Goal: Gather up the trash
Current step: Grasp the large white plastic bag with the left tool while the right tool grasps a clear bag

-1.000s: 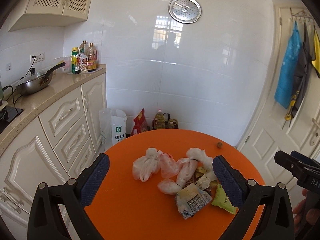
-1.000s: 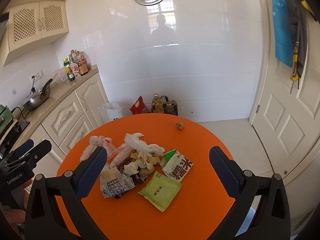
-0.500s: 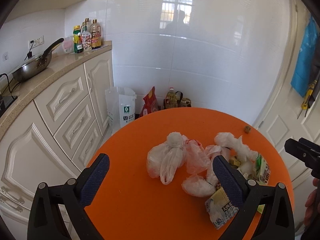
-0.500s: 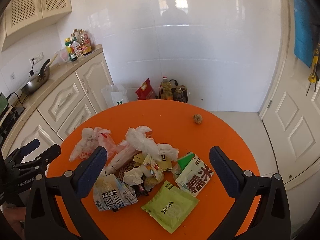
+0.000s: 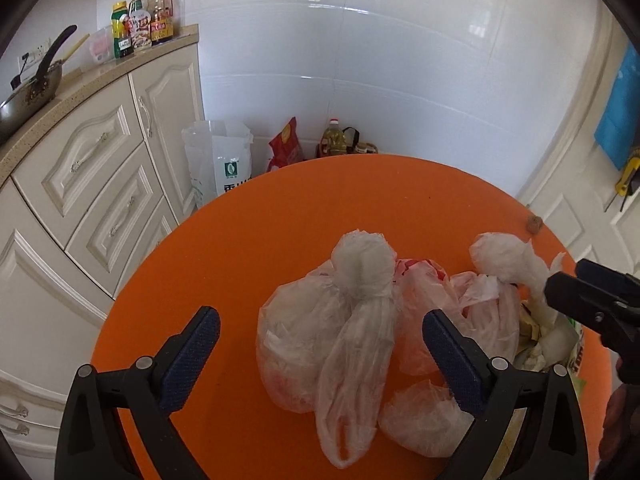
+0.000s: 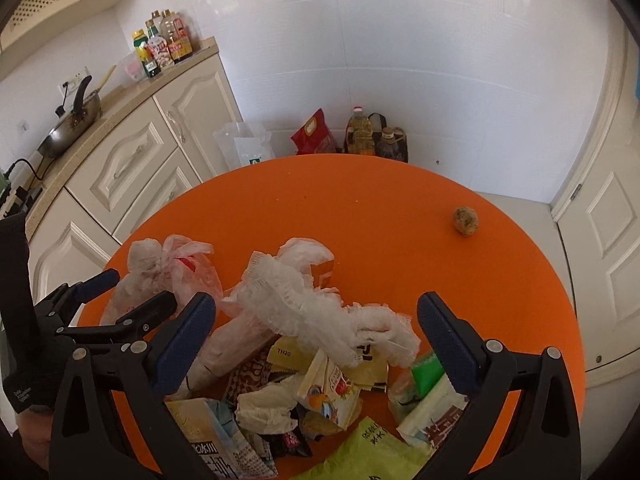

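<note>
A heap of trash lies on the round orange table (image 5: 320,200). In the left wrist view my left gripper (image 5: 320,314) hangs over a knotted clear plastic bag (image 5: 312,344). Its jaws are wide and closing, with the bag between them and the pads not touching it. A pink bag (image 5: 424,292) lies beside it. In the right wrist view my right gripper (image 6: 316,300) is also closing, over a crumpled white plastic sheet (image 6: 316,312) and snack wrappers (image 6: 324,392), pads clear of them. The left gripper (image 6: 132,292) shows at the left there, and the right gripper (image 5: 592,292) at the right edge of the left view.
A small brown lump (image 6: 465,220) sits alone at the table's far right. Cream cabinets (image 5: 100,184) with a pan (image 6: 72,124) and bottles (image 5: 140,20) stand left. On the floor behind are a white bag (image 5: 220,160), a red bag (image 6: 314,132) and oil bottles (image 6: 360,132). A white door (image 6: 608,220) is at the right.
Both grippers have come down and closer to the table, so the trash looks larger. The left one has swung left onto the knotted clear bag. Both pairs of jaws look slightly narrower.
</note>
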